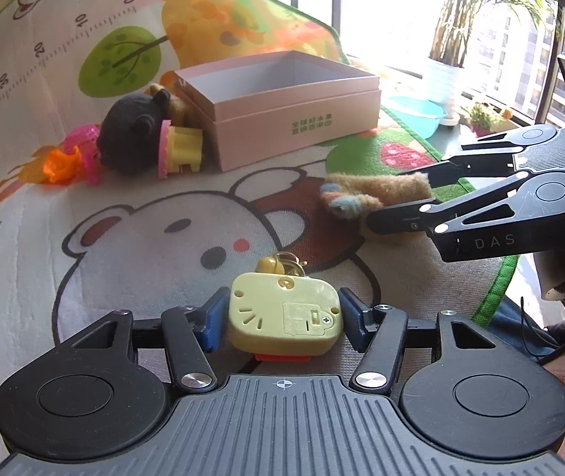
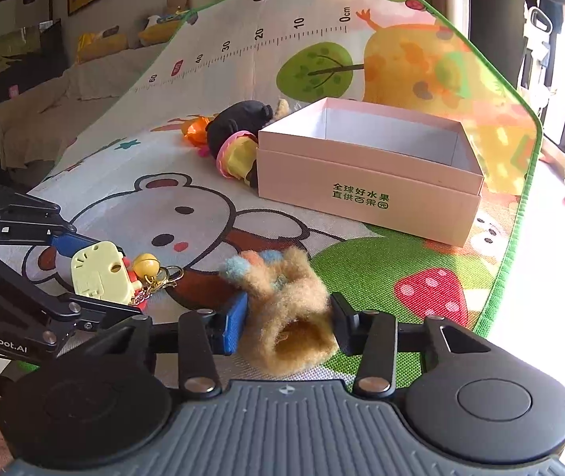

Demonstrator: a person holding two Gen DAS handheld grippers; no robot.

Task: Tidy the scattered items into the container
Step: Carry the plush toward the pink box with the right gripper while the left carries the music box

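1. Your left claw [image 1: 282,319] is closed on the pale yellow toy [image 1: 284,309], one blue pad [image 1: 213,323] pressed against each side. The toy's flat back, with a small switch panel, faces the left wrist camera; a red part shows beneath it, and a yellow bell [image 1: 268,265] on a gold chain lies just past it on the play mat [image 1: 24,238].
2. Your right claw [image 2: 288,319] is closed around the fuzzy tan plush [image 2: 286,305], the fingers squeezing its lower end. Its blue and orange tufts point forward, away from the claw.
3. The two claws sit near each other over the printed white bear, the left one's toy just beside the plush in the right wrist view.
4. Further out, the pink box [image 1: 294,115] stands open on the mat, green lettering on its near wall. No item shows in the part of its inside that you can see.
5. Against the box's left wall lie a black plush bear [image 1: 131,135], a yellow and pink toy [image 1: 181,144] touching it, and an orange plastic piece [image 1: 60,164] beside a pink one [image 1: 80,141].
6. Beyond the mat's green edge, a potted plant [image 1: 447,67] stands by the window.
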